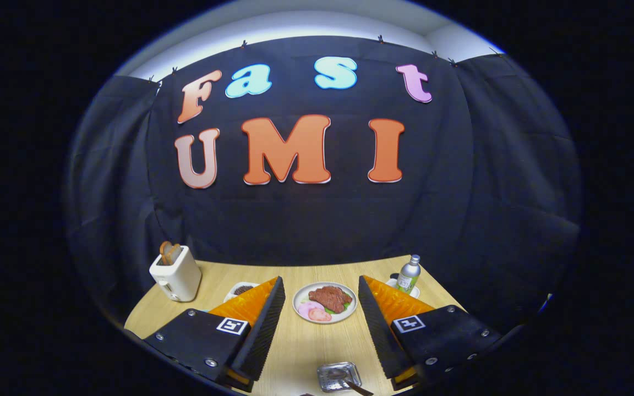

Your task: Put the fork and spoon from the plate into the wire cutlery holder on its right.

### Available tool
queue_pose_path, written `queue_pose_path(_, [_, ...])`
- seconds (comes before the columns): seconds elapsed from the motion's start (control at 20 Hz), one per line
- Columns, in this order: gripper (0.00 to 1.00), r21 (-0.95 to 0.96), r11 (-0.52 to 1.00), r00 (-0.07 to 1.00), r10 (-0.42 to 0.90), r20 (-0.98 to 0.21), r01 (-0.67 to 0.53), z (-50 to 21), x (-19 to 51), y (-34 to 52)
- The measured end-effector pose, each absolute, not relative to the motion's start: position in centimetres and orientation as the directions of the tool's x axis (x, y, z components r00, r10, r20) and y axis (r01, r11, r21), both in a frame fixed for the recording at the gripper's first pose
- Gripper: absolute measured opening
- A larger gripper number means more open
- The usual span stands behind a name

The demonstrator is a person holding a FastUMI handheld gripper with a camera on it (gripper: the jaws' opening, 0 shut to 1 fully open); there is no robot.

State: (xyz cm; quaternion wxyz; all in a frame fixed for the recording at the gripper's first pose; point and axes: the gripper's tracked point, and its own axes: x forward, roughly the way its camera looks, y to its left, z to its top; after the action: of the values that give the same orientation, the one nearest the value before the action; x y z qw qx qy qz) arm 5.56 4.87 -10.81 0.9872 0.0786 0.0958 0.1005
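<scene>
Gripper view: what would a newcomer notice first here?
The plate of meat and pink slices on the table, framed between the open claw's fingers. A toaster with toast stands beyond the left finger, a bottle beyond the right. A small metal tray lies nearest, between the fingers.

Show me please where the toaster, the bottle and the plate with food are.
toaster (176, 278): gripper view, on its front face.
bottle (408, 275): gripper view, on its body.
plate (299, 306): gripper view, on its bare rim.
</scene>
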Motion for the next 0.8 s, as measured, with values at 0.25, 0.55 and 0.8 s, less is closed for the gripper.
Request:
queue_pose_path(0.25, [0.88,0.112,0.971,0.975,0.216,-0.045,-0.210,-6.3,5.2,8.5])
queue_pose_path(0.55, [0.90,0.151,0.940,0.950,0.311,0.001,-0.307,-4.7,4.3,17.2])
queue_pose_path(0.8, [0.90,0.161,0.901,0.909,0.414,-0.043,-0.403,-5.7,3.5,24.6])
